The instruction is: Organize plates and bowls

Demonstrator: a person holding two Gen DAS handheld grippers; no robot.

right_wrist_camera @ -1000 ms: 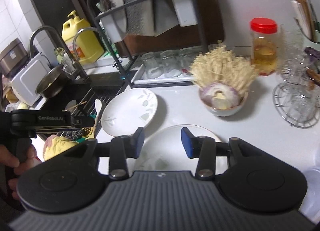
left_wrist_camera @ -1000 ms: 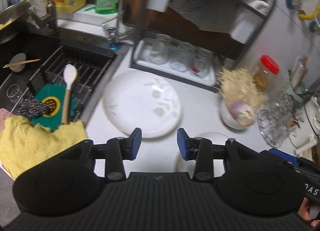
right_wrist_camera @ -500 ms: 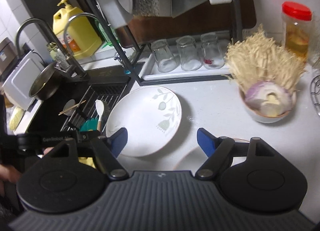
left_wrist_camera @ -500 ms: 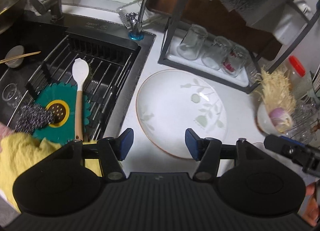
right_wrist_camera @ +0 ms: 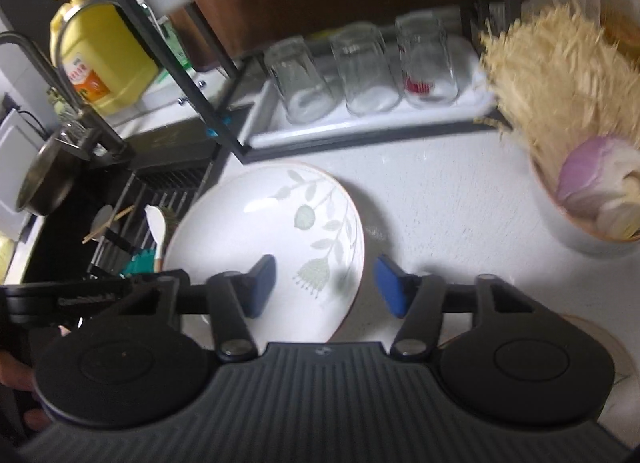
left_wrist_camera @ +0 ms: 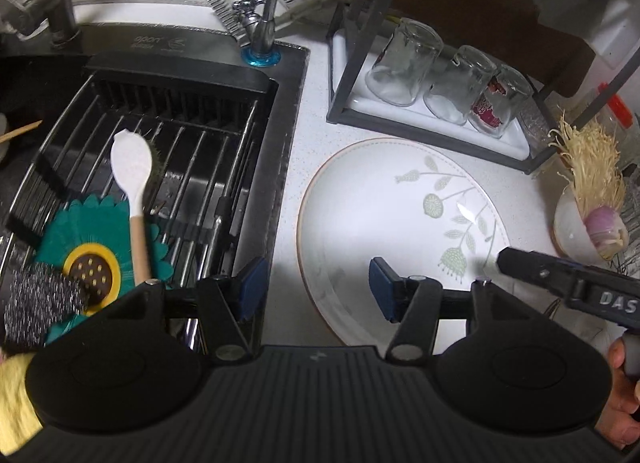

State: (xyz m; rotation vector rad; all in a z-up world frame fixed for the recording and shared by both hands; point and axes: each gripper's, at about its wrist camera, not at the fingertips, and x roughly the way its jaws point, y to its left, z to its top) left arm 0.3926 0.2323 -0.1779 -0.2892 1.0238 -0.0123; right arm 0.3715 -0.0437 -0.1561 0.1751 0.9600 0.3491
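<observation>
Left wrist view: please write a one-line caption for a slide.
Open left gripper straddling the near-left rim of a leaf-patterned plate on the counter beside the sink.

Bright overhead glare, blurred fisheye edges

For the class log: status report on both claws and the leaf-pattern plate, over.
Left claw open, straddling the plate's near-left rim. Right claw open over its right rim. Plate flat on counter, not gripped. Glasses rack just behind it.

Your left gripper's body covers the near rim of the leaf plate (left_wrist_camera: pixel 384 203); the yellow cloth (left_wrist_camera: pixel 12 403) runs off the left edge, and the bowl (right_wrist_camera: pixel 580 219) blurs at right.
</observation>
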